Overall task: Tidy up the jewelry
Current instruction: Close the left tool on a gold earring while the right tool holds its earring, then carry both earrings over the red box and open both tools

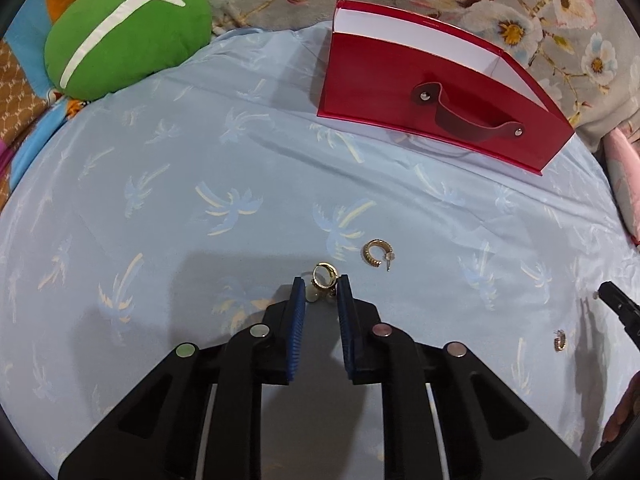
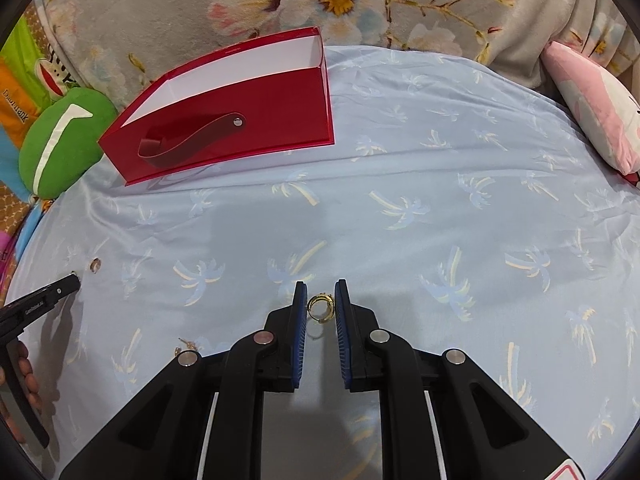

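At upper frame, an open red cardboard box (image 1: 420, 92) stands clear; each tool (image 1: 322, 286) (image 2: 321, 292) grips a small gold hoop earring (image 1: 323, 276) (image 2: 319, 306) on the bed.

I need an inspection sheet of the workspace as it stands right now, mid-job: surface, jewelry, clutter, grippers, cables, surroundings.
Surface: light blue bedsheet with palm-tree print, wrinkled.
Job's things: open red cardboard box with dark strap handle at the far side; ribbed gold C-hoop earring with post loose on the sheet; small gold earring loose near the right gripper's tip.
Clutter: nothing seen.
Grippers: left gripper shut on a gold hoop earring with dangles; right gripper shut on a small gold hoop earring.
Cables: nothing seen.
Surroundings: green plush cushion with white stripe, grey floral blanket, pink plush toy.
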Demonstrator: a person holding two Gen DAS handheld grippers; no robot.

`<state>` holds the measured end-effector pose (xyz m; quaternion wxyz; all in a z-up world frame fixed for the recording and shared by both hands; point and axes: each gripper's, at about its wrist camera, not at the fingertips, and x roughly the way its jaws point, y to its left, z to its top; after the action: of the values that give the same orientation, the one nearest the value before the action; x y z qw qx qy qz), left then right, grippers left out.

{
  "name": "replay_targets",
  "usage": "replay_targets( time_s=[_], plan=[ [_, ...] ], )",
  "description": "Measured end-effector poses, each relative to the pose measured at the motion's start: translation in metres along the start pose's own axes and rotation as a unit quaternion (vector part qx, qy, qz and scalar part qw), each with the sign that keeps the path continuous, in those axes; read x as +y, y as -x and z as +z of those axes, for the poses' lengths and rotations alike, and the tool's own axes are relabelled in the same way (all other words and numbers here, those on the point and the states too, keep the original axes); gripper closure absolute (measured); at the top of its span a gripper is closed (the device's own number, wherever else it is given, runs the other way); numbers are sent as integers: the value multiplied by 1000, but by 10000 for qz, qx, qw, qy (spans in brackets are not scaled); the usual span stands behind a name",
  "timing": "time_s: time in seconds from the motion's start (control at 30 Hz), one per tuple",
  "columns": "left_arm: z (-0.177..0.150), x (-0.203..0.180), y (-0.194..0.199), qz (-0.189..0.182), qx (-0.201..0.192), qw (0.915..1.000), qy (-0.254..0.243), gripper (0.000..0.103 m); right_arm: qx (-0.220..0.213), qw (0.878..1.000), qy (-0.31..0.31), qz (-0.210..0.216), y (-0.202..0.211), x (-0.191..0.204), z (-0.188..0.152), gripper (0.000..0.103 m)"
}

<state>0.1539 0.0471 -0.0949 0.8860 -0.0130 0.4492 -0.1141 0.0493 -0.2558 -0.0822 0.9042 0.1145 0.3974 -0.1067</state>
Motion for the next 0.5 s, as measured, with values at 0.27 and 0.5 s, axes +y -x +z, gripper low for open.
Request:
replay_targets(
  time_s=[0.27, 0.5],
  plan=[
    [-2, 2, 30, -158, -194, 9997, -51, 99, -93, 9996, 147, 218, 16, 17, 2, 90],
    [3, 2, 51, -298, -332, 9990, -34, 99, -203, 9990, 234, 333, 28, 27, 8, 90]
  ],
)
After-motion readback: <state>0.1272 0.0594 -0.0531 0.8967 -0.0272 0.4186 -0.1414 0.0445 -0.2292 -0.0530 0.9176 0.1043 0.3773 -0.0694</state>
